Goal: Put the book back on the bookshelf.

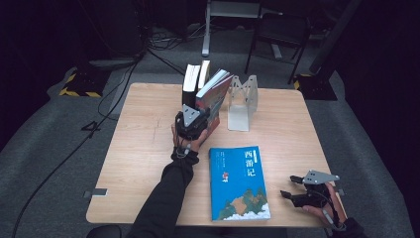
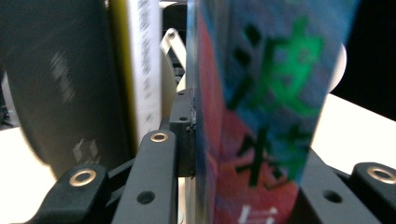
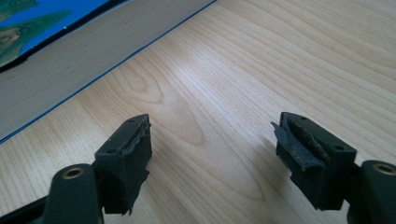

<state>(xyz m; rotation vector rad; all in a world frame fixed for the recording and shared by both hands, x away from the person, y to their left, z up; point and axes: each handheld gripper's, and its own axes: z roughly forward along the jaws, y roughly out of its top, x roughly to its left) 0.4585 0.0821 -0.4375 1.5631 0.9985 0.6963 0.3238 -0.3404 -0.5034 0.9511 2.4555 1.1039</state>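
Your left claw is clamped on the leaning red-and-blue paperback book, just beside the upright books on the wooden tabletop. Your right claw rests open and empty, near the flat blue book.

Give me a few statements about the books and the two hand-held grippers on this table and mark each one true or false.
1. The left hand-held gripper is clamped on the colourful book standing beside the upright books. True.
2. The blue book stands upright in the metal bookend. False: it lies flat on the table, cover up.
3. The right hand-held gripper holds the blue book. False: its jaws are open over bare wood with nothing between them.
4. The bookend stands to the right of the upright books in the high view. True.
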